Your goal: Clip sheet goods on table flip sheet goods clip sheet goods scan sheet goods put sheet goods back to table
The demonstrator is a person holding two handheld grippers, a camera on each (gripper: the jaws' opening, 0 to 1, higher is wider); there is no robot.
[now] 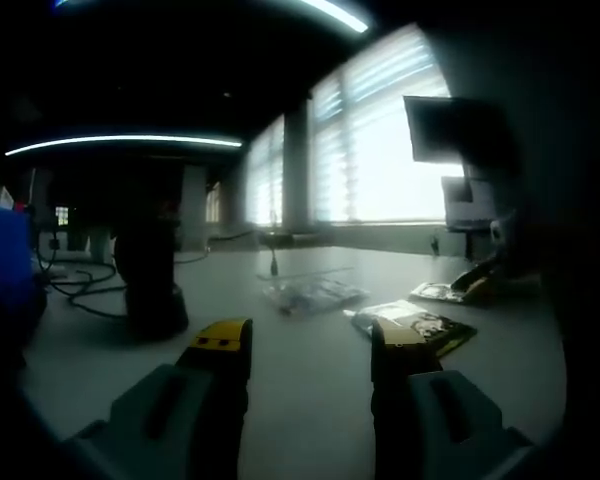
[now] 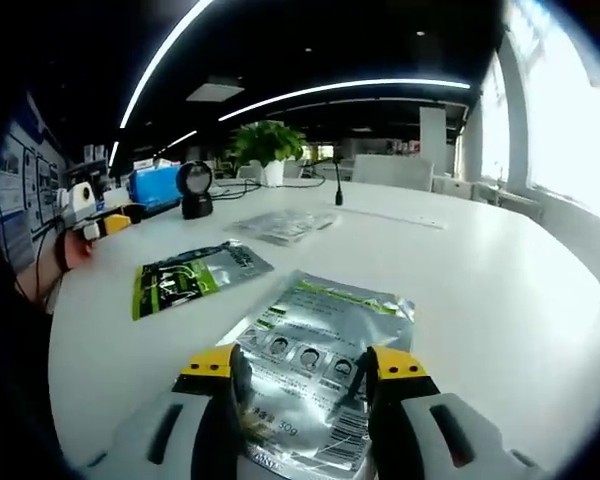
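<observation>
Right gripper [image 2: 302, 372] hovers low over the white table [image 2: 500, 300], fingers [image 2: 216, 366] spread wide and released, holding nothing; the silver sheet pouch [image 2: 315, 370] lies flat on the table right under and between them, printed side up, and whether the tips touch it cannot be told. Just beyond the silver pouch, toward its left, a green-and-black pouch [image 2: 192, 277] lies flat, apart from it. Farther past the silver pouch is a clear plastic packet [image 2: 285, 226], then a black round scanner stand [image 2: 194, 188], a blue box [image 2: 156, 186] and a potted plant [image 2: 267, 145] at the far edge. The left gripper [image 2: 98, 226], yellow-tipped with a hand behind it, sits at the table's left edge, well apart from the silver pouch. Left gripper view: left gripper [image 1: 310, 345] fingers [image 1: 222, 340] spread wide too, empty, held above the table [image 1: 310, 400]. Beyond them a dark pouch [image 1: 412, 326] lies near the right finger, a clear packet [image 1: 312, 294] just past it, another pouch [image 1: 450, 291] farther right, a dark stand [image 1: 150, 280] to the left with cables [image 1: 80, 285] behind it. Bright windows [image 1: 380, 140] behind the table.
</observation>
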